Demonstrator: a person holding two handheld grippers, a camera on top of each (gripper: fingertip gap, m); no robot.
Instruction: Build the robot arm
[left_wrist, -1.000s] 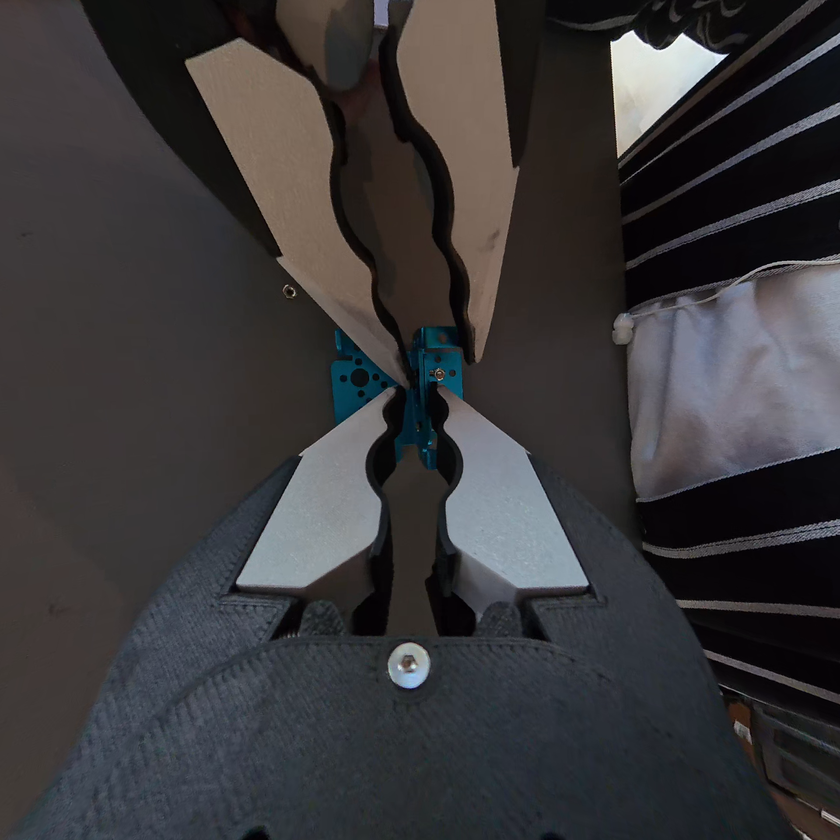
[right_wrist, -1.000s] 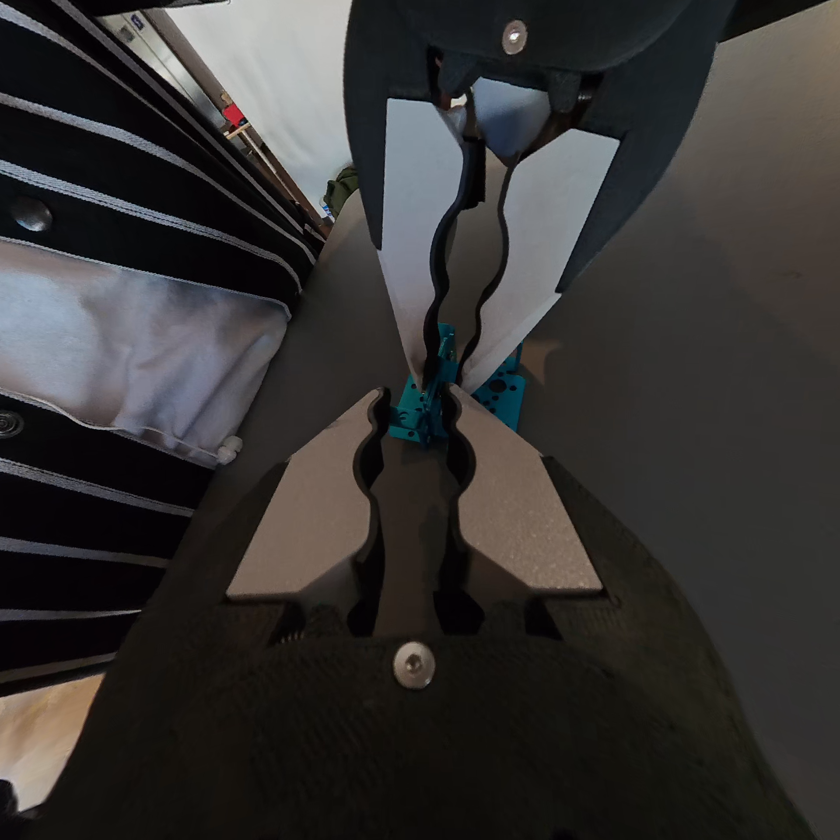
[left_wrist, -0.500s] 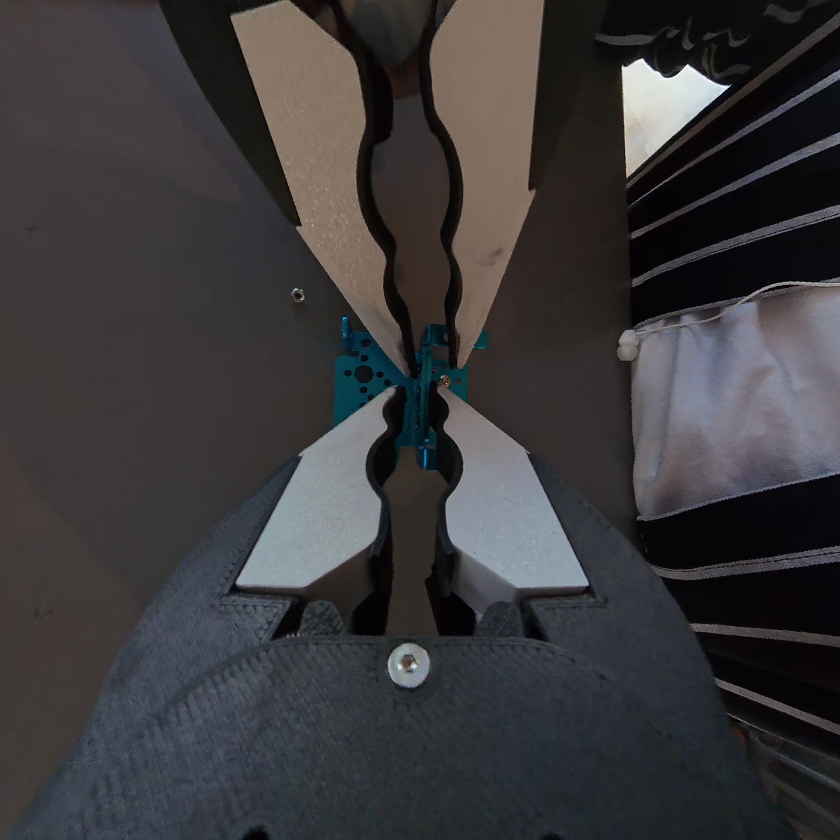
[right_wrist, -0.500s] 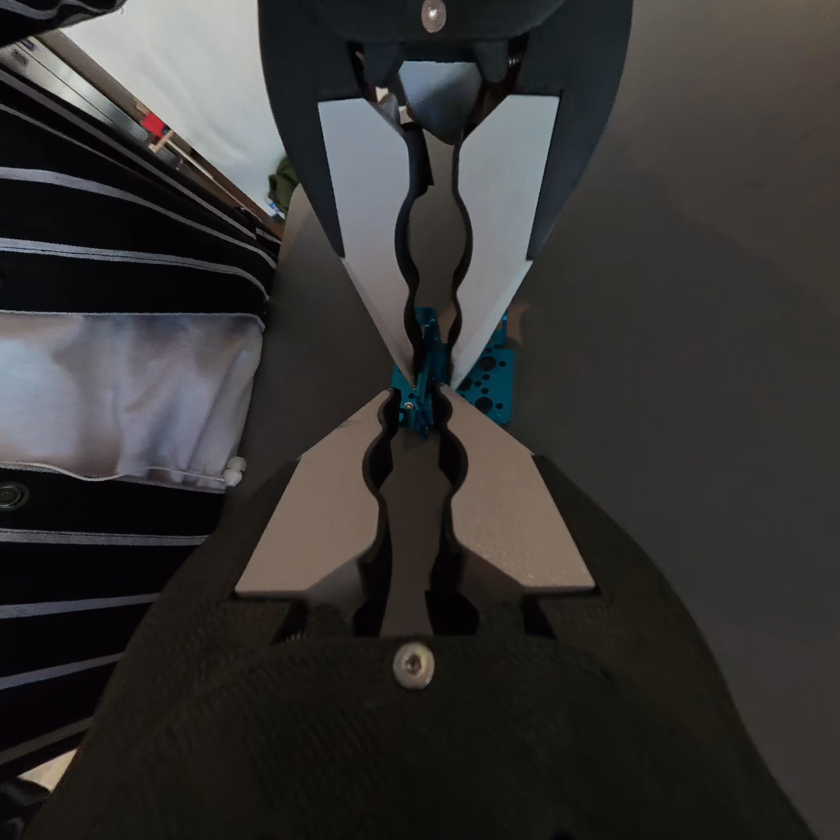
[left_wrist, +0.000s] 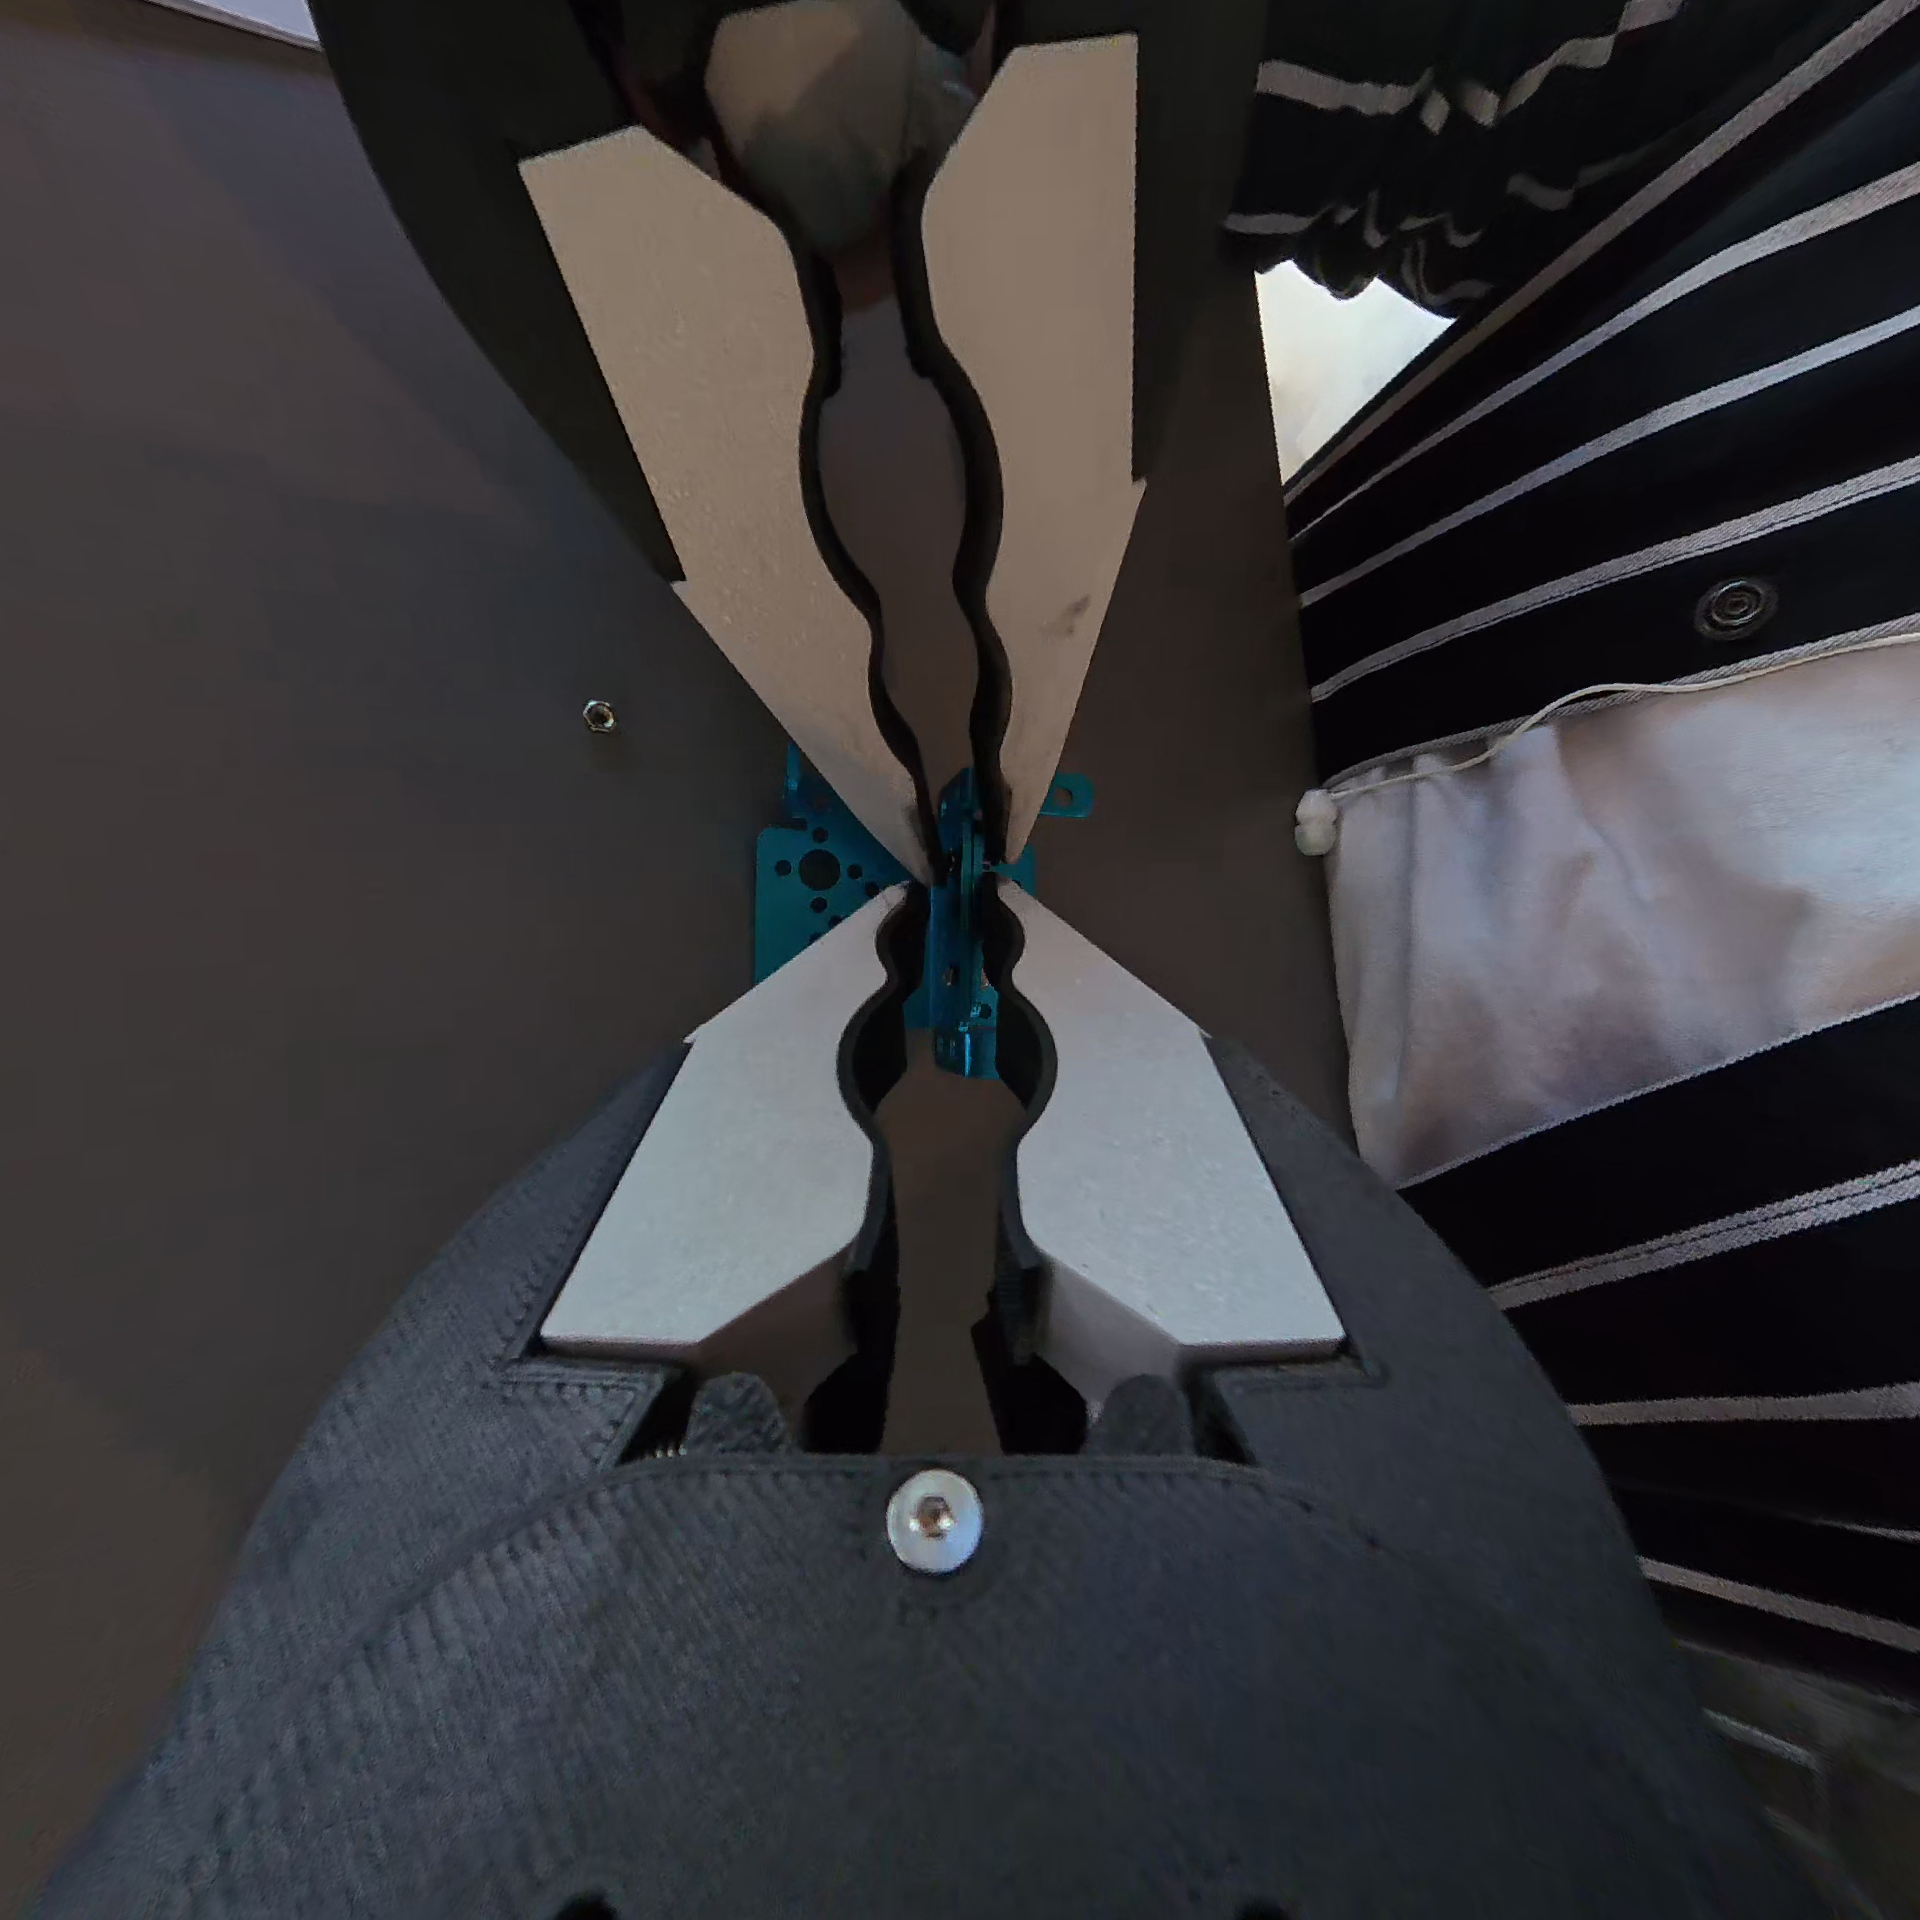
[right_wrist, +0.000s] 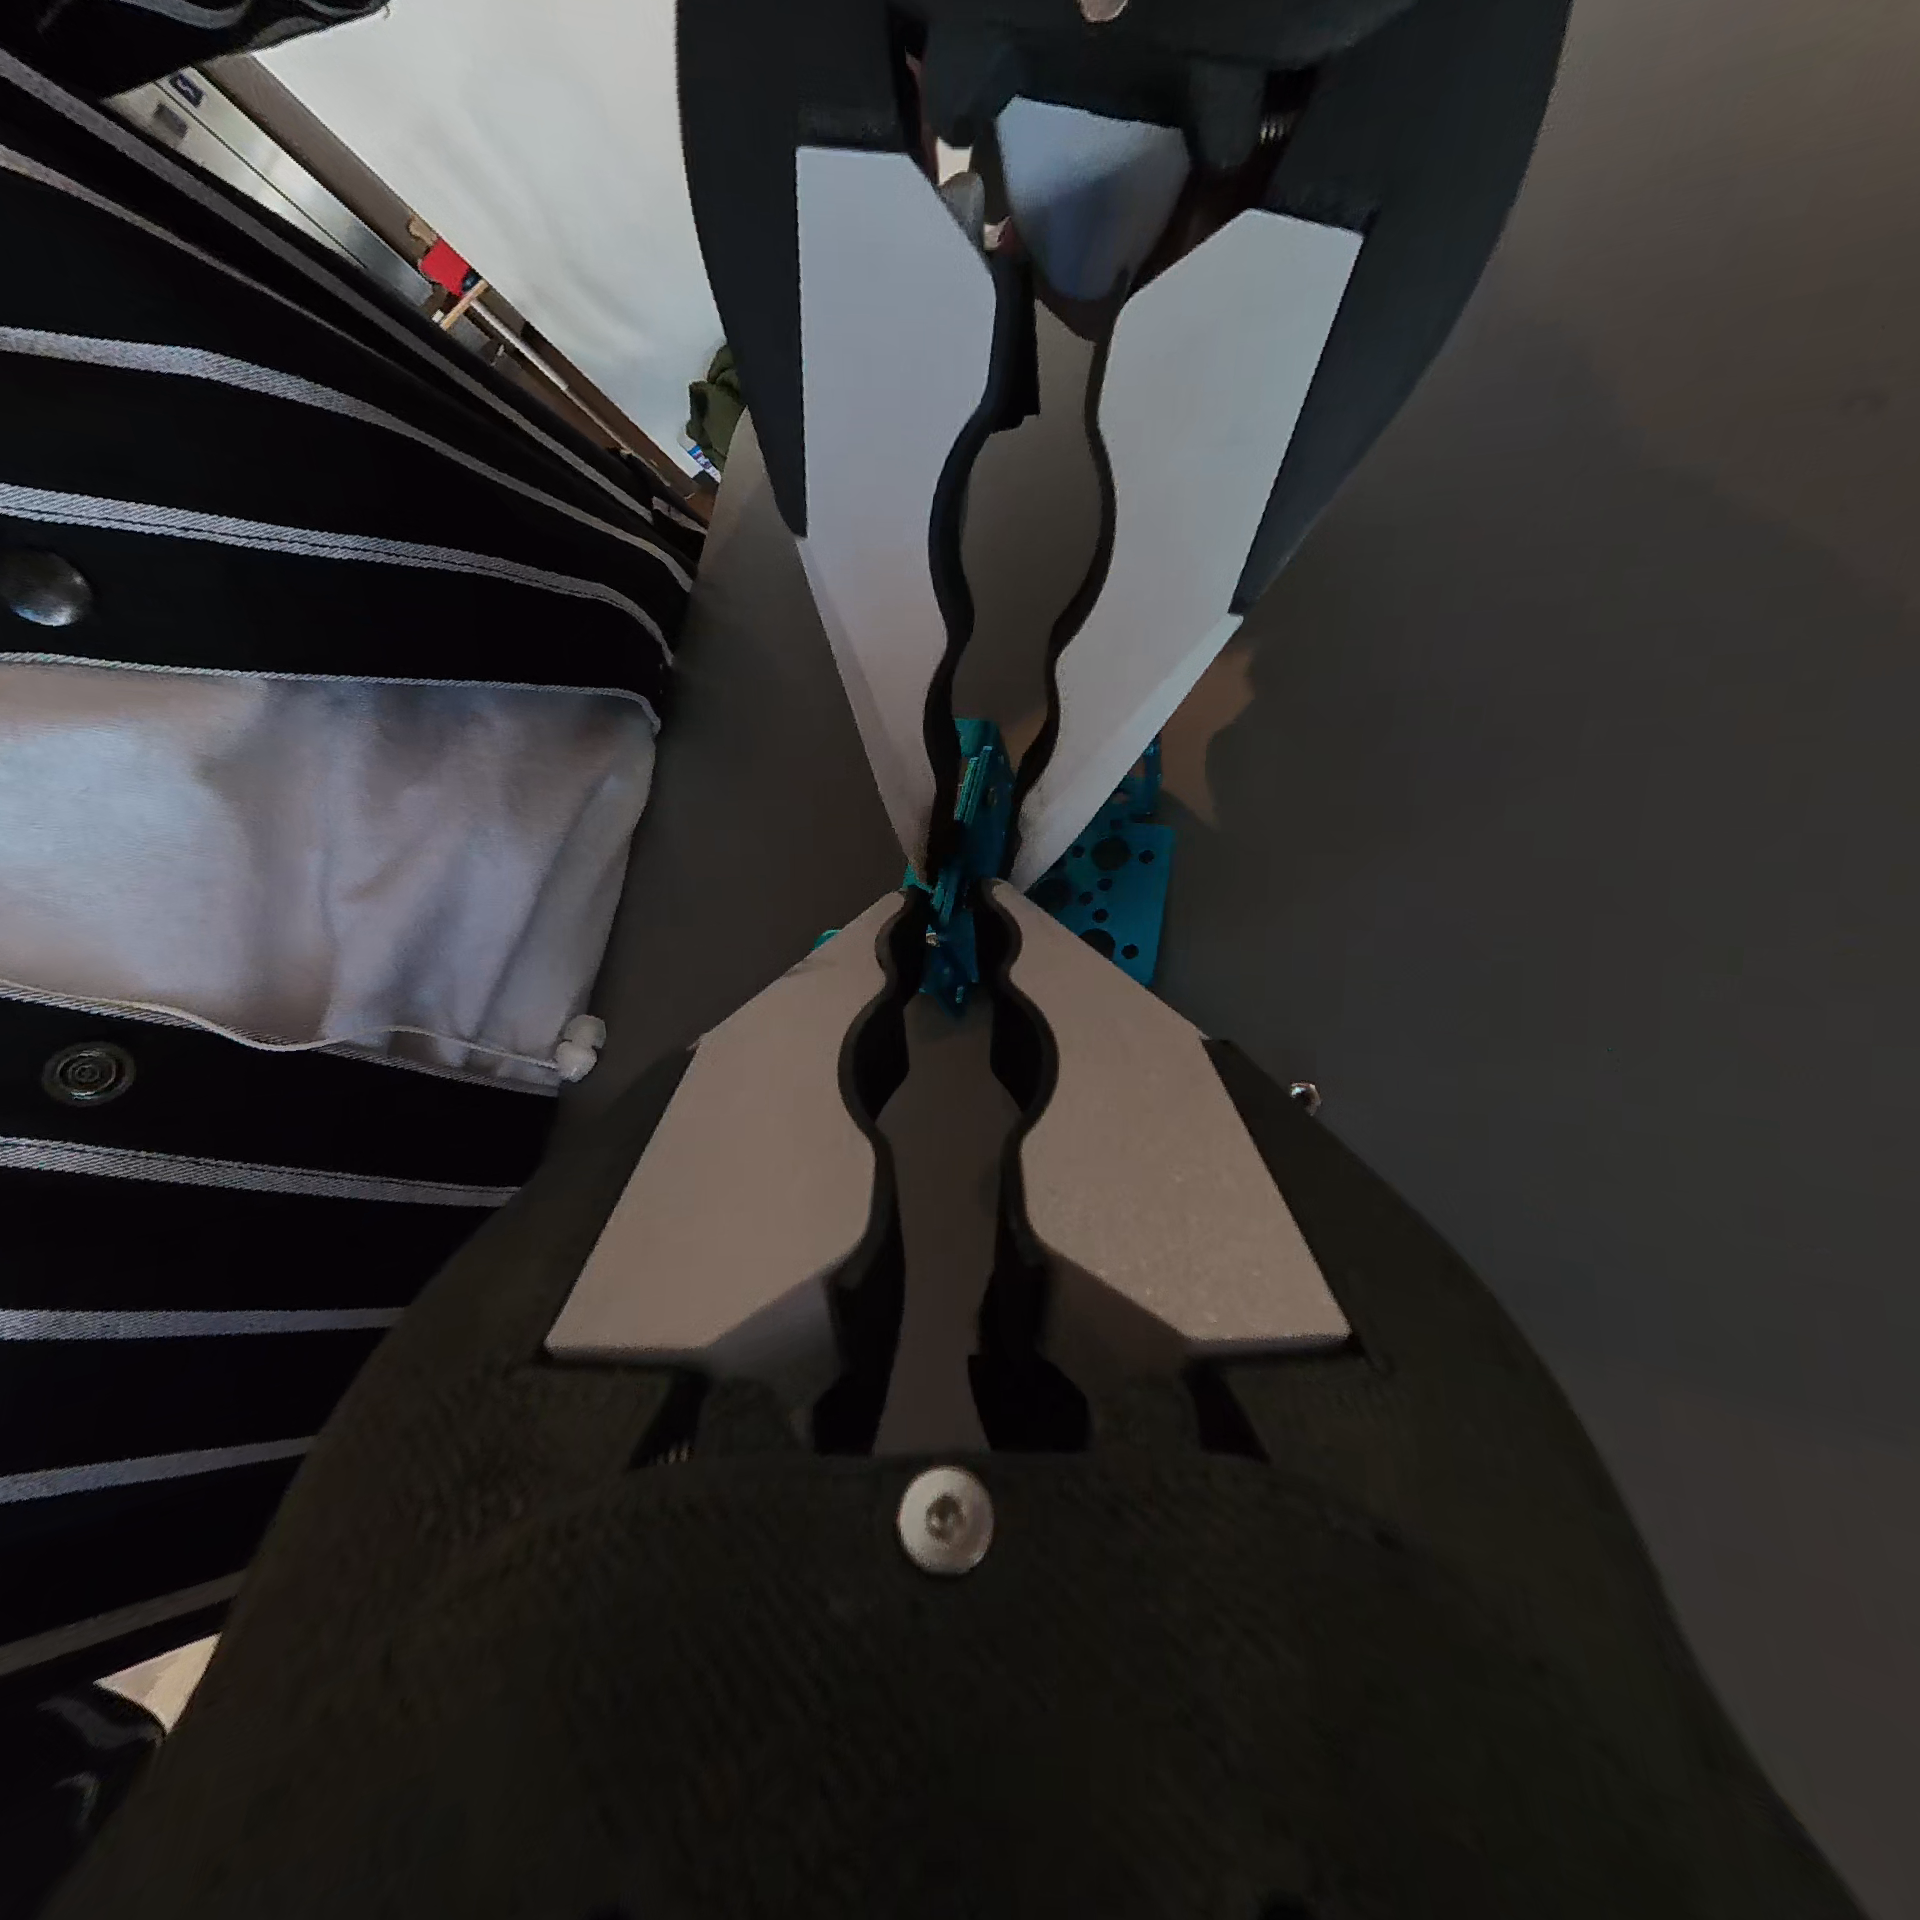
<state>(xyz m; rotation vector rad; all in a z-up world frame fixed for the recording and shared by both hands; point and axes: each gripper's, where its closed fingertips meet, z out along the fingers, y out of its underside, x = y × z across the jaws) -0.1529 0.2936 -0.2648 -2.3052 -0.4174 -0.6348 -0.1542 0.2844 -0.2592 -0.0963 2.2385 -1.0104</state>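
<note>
Left gripper (left_wrist: 958, 883) and right gripper (right_wrist: 951, 894) are held tip to tip, jaws of both clenched on one small blue metal bracket (left_wrist: 961, 966) above the dark tabletop (left_wrist: 312, 935), beside a perforated blue plate (left_wrist: 805, 883).

Each wrist camera sits just behind its own fingers, looking down along them, close to the dark table (left_wrist: 312, 935). They face each other, sharing the blue metal bracket (left_wrist: 961, 966) (right_wrist: 961, 935) between the opposed fingertips.
</note>
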